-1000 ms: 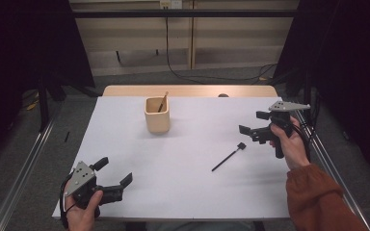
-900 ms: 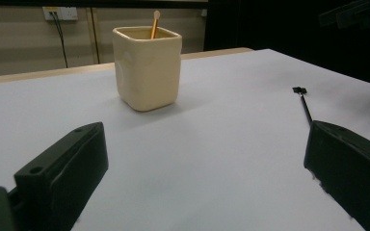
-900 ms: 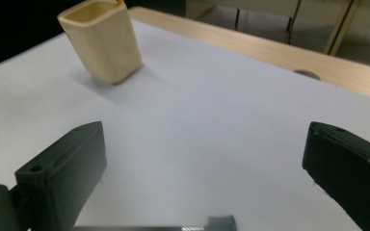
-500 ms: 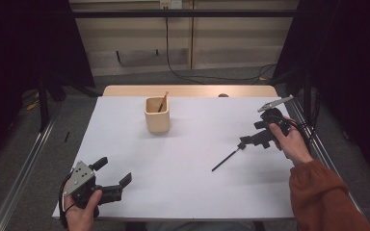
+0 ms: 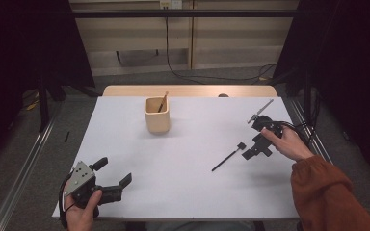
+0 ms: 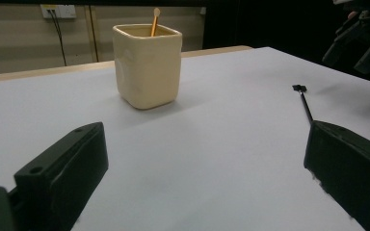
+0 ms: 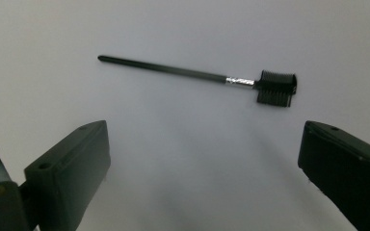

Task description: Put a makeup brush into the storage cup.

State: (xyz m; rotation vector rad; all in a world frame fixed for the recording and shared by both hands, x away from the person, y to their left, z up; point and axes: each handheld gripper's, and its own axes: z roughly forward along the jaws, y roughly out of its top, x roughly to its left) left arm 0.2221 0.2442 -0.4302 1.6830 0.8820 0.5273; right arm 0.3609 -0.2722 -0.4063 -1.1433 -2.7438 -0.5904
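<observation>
My right tool (image 5: 251, 150) hangs over the counter (image 5: 183, 183) with jaws spread wide and empty. The brush (image 7: 207, 77) lies flat on the counter just beyond them, at 12 o'clock in the right gripper view, comb head toward 3 o'clock. My left tool (image 5: 113, 187) rests at the counter's 7 o'clock corner, jaws spread and empty. The cup (image 5: 157, 115) stands upright toward 11 o'clock, holding a stick (image 5: 163, 102).

You have one black brow brush (image 5: 229, 158) lying on the table, one cream cup (image 5: 157, 115), one wooden stick (image 5: 163, 102) standing in it, two grippers, left gripper (image 5: 114, 187), right gripper (image 5: 253, 150)
</observation>
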